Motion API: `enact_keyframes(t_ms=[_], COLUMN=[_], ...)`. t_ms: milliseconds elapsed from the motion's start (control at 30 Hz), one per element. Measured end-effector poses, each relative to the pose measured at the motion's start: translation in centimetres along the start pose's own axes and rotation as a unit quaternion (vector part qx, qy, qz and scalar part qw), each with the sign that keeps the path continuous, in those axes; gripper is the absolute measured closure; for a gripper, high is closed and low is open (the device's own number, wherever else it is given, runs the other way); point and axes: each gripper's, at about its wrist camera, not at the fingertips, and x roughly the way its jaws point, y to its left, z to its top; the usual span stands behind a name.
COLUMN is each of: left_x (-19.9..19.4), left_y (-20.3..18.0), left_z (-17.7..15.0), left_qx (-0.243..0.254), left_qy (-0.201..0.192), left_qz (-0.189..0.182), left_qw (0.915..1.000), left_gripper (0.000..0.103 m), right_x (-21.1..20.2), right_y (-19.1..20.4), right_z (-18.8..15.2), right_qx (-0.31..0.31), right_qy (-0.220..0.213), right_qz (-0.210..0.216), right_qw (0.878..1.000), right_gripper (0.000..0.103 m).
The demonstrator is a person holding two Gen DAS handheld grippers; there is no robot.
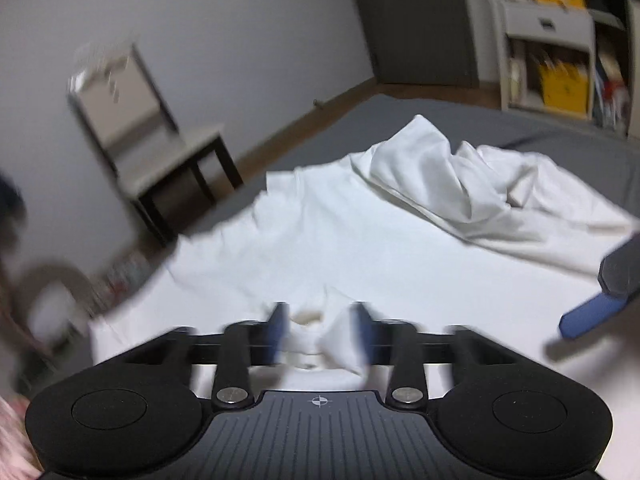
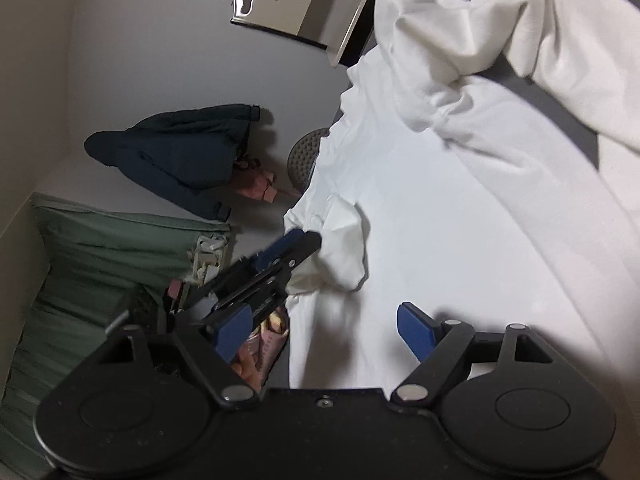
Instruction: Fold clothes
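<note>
Now left hand-held gripper (image 1: 320, 334) pinches white garment (image 1: 340, 240).

My left gripper (image 1: 320, 334) is dull black plastic with blue pads (image 1: 279, 330) that look soft and matt. The white shirt (image 1: 340, 248) is smooth cloth with soft wrinkles. It lies on a grey bed sheet (image 1: 400, 120) of flat matt cloth. At upper left, the chair (image 1: 160, 148) has a pale smooth seat and dark legs. My right gripper (image 2: 324, 332) is the same matt black plastic.
</note>
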Motion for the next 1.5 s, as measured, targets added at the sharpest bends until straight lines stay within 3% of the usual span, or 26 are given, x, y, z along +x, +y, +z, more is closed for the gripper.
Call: enact_keyframes(t_ms=[133,333,433,467,533,567,600,667,767,833,867,933,1000,1133,1167,1200,1267,1333,1367,1500], left_x=[-1.8,-7.4,-9.8,-10.4,-10.2,-9.7,-9.2,-7.8,-4.0,-1.5,-0.6,1.0,2.5,5.5,6.0,6.1,5.2,3.3,2.2,-5.7], left_y=[-1.3,-4.5,-4.6,-4.5,-3.5,-2.8,-2.0,-0.5,2.2,4.9,6.4,8.7,10.2,10.0,9.9,9.8,10.1,10.8,11.0,12.5], left_z=[-2.3,-8.4,-8.5,-8.1,-6.3,-5.4,-4.7,-3.2,-1.1,-0.6,-0.7,-1.2,-1.7,-3.1,-3.6,-3.9,-4.3,-4.5,-4.2,-1.7], left_qx=[0.009,0.07,0.061,0.053,0.019,0.0,-0.017,-0.05,-0.113,-0.201,-0.255,-0.347,-0.406,-0.436,-0.448,-0.464,-0.499,-0.526,-0.52,-0.436], left_qy=[-0.021,0.033,-0.006,-0.021,-0.037,-0.043,-0.052,-0.069,-0.015,0.018,0.028,0.048,0.081,0.141,0.147,0.138,0.102,0.054,0.036,-0.073], left_qz=[-0.018,-0.051,-0.033,-0.026,-0.009,0.003,0.017,0.048,0.05,0.035,0.031,0.021,0.015,0.008,0.004,0.001,-0.013,-0.027,-0.024,0.008], left_qw=[0.9996,0.9957,0.9976,0.998,0.9991,0.9991,0.9984,0.9952,0.9922,0.9787,0.9661,0.9363,0.9103,0.8886,0.8821,0.875,0.8608,0.8482,0.8532,0.8969], left_gripper=[0.089,0.092,0.091,0.087,0.059,0.026,0.007,0.002,0.002,0.003,0.003,0.01,0.031,0.049,0.066,0.08,0.098,0.098,0.098,0.098], right_x=[-0.3,0.2,0.4,0.4,0.2,0.2,0.1,0.0,0.1,0.1,0.2,0.3,0.5,0.6,0.5,0.4,0.3,0.2,0.1,0.3], right_y=[-0.1,0.0,0.2,0.3,0.3,0.2,0.1,-0.3,-0.5,-0.6,-0.6,-0.7,-0.9,-1.2,-1.3,-1.5,-1.6,-1.7,-1.8,-1.7], right_z=[0.2,-0.1,-0.3,-0.3,-0.2,-0.1,-0.1,0.1,0.2,0.3,0.3,0.5,0.6,0.5,0.5,0.5,0.6,0.6,0.5,0.2], right_qx=[0.007,0.012,0.009,0.007,0.006,0.007,0.009,0.013,0.019,0.021,0.021,0.025,0.032,0.038,0.038,0.037,0.039,0.042,0.044,0.047], right_qy=[-0.011,-0.003,0.0,-0.002,-0.005,-0.006,-0.007,-0.008,-0.007,-0.006,-0.005,-0.005,-0.004,-0.001,0.0,-0.001,-0.003,-0.006,-0.006,-0.001], right_qz=[0.004,0.001,0.002,0.002,0.0,-0.001,-0.002,-0.006,-0.001,0.003,0.004,0.007,0.01,0.014,0.014,0.014,0.013,0.013,0.014,0.015], right_qw=[1.0,1.0,1.0,1.0,1.0,1.0,1.0,1.0,1.0,1.0,1.0,1.0,0.999,0.999,0.999,0.999,0.999,0.999,0.999,0.999], right_gripper=[0.024,0.023,0.023,0.023,0.023,0.023,0.023,0.023,0.023,0.023,0.022,0.022,0.022,0.022,0.022,0.022,0.022,0.022,0.022,0.021])
